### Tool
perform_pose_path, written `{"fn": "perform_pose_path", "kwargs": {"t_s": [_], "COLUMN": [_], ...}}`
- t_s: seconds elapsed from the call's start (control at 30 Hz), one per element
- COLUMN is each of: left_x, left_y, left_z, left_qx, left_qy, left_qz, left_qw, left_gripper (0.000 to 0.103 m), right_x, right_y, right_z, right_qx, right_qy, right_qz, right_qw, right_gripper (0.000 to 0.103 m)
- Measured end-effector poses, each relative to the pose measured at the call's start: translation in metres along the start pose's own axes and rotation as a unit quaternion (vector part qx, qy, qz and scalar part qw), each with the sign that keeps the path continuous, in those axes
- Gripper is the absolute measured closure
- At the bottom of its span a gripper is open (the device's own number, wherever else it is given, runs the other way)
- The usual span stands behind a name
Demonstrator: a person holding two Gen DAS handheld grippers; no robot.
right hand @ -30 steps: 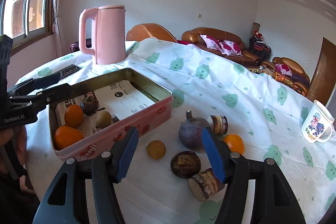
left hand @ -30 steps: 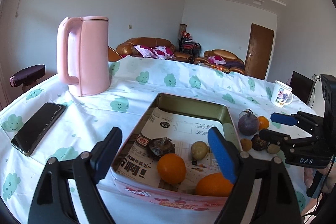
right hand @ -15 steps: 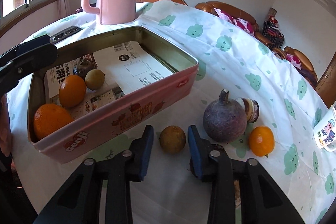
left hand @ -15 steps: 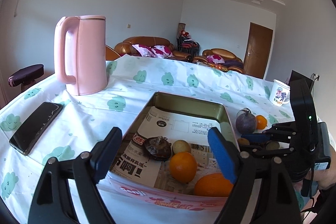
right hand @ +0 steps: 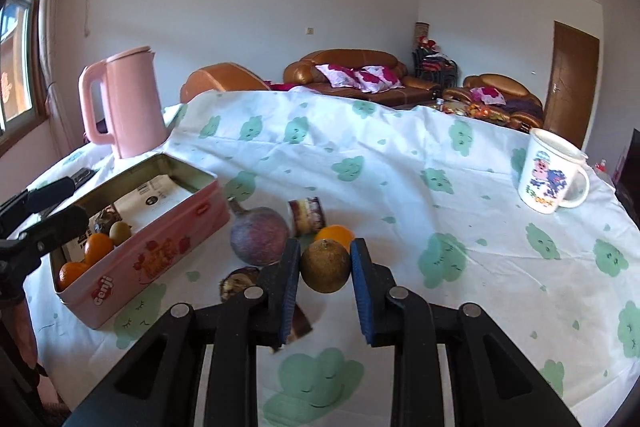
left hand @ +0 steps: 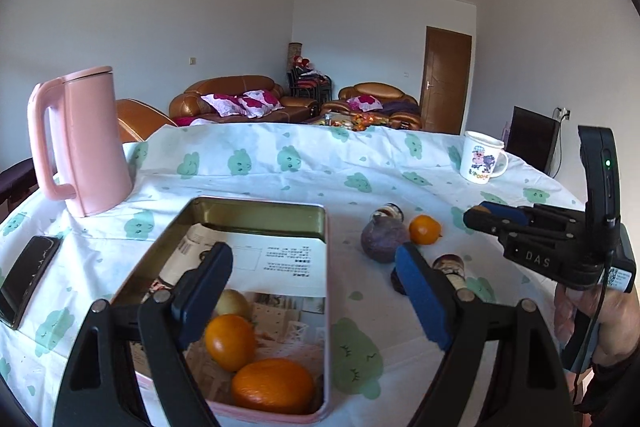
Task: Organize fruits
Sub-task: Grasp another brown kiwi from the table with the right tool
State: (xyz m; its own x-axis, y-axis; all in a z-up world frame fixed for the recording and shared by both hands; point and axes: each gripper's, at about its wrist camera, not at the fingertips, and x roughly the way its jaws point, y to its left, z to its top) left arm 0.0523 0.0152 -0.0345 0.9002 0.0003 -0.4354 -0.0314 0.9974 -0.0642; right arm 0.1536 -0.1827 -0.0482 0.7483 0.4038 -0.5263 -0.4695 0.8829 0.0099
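My right gripper (right hand: pixel 325 253) is shut on a small round brown fruit (right hand: pixel 325 267), held just above the cloth. Behind it lie a purple fruit (right hand: pixel 258 241), a small orange (right hand: pixel 334 231) and cut brown pieces (right hand: pixel 306 213). The pink tin (right hand: pixel 160 247) stands to the left, lined with paper and holding oranges and a kiwi. My left gripper (left hand: pixel 312 267) hangs open over the tin's (left hand: pixel 256 205) near right side, with nothing between its fingers. Two oranges (left hand: pixel 230 341) show below it. In the left wrist view the right gripper (left hand: pixel 492 215) is at the right.
A pink kettle (left hand: pixel 88 143) stands at the far left of the table and a black phone (left hand: pixel 28 279) lies near the left edge. A white cartoon mug (right hand: pixel 550 175) sits at the far right. Sofas and a door lie beyond the table.
My right gripper dropped around the brown fruit, shut on it and rose with it. My left gripper shifted right, so the tin now sits further left in its view.
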Motion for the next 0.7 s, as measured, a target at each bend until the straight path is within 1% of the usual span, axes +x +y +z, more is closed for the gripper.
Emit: {"fn": "perform_pose_path", "kwargs": {"t_s": [0.23,0.3,0.37,0.4,0.5,0.53,0.57,0.7], "left_x": [0.03,0.04,0.05,0.054,0.063,0.066,0.07,0.084], "left_y": [-0.048,-0.063,-0.077,-0.083,-0.102,-0.106,-0.11,-0.124], "left_z": [0.002,0.001,0.001,0.001,-0.002,-0.003,-0.004,-0.009], "left_qx": [0.032,0.044,0.052,0.058,0.083,0.088,0.093,0.114], "left_qy": [0.034,0.048,0.072,0.081,0.108,0.118,0.128,0.166], "left_qz": [-0.045,-0.058,-0.082,-0.091,-0.095,-0.096,-0.097,-0.091], "left_qw": [0.9979,0.9962,0.9927,0.9908,0.9861,0.9843,0.9826,0.9753], "left_gripper": [0.017,0.02,0.03,0.031,0.032,0.036,0.044,0.052], "right_x": [-0.007,-0.007,-0.007,-0.008,-0.008,-0.009,-0.009,-0.009], "right_y": [-0.034,-0.038,-0.038,-0.038,-0.04,-0.04,-0.04,-0.039], "right_z": [-0.007,-0.008,-0.008,-0.008,-0.008,-0.008,-0.008,-0.008], "right_qx": [0.057,0.065,0.064,0.064,0.065,0.066,0.067,0.062], "right_qy": [0.012,0.011,0.008,0.006,0.004,0.003,0.001,0.0], "right_qz": [-0.003,-0.002,-0.005,-0.007,-0.008,-0.007,-0.007,-0.009], "right_qw": [0.998,0.998,0.998,0.998,0.998,0.998,0.998,0.998], "right_gripper": [0.076,0.076,0.076,0.076,0.076,0.076,0.076,0.076]}}
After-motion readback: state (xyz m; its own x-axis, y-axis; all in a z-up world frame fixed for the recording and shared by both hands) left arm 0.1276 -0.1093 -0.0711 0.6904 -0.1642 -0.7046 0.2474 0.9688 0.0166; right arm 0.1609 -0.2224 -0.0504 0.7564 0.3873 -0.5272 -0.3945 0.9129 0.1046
